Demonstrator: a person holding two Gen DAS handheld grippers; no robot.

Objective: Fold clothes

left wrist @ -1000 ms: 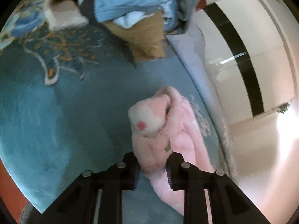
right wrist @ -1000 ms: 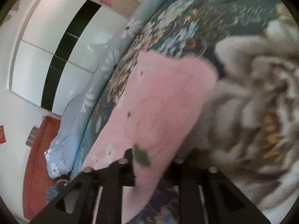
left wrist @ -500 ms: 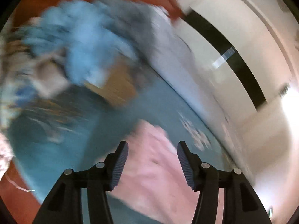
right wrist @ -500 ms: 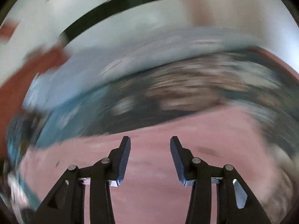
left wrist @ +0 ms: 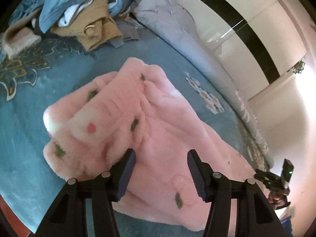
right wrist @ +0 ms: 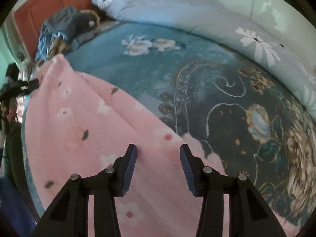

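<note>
A fluffy pink garment (left wrist: 150,122) with green and red spots lies bunched on the blue patterned bedspread (left wrist: 29,114). My left gripper (left wrist: 161,163) is open and empty just above its near part. In the right wrist view the same pink garment (right wrist: 83,130) lies spread flat at the lower left, and my right gripper (right wrist: 158,158) is open and empty above its edge. The right gripper also shows small at the far right of the left wrist view (left wrist: 276,179). The left gripper shows at the left edge of the right wrist view (right wrist: 19,86).
A pile of blue, tan and grey clothes (left wrist: 83,9) lies at the far end of the bed, also in the right wrist view (right wrist: 63,29). A rolled light-blue floral quilt (right wrist: 197,17) runs along the bed's far side by a white wardrobe (left wrist: 256,29).
Both grippers have let go of the pink garment and opened. They pulled back and turned, and the garment now lies on the bed.
</note>
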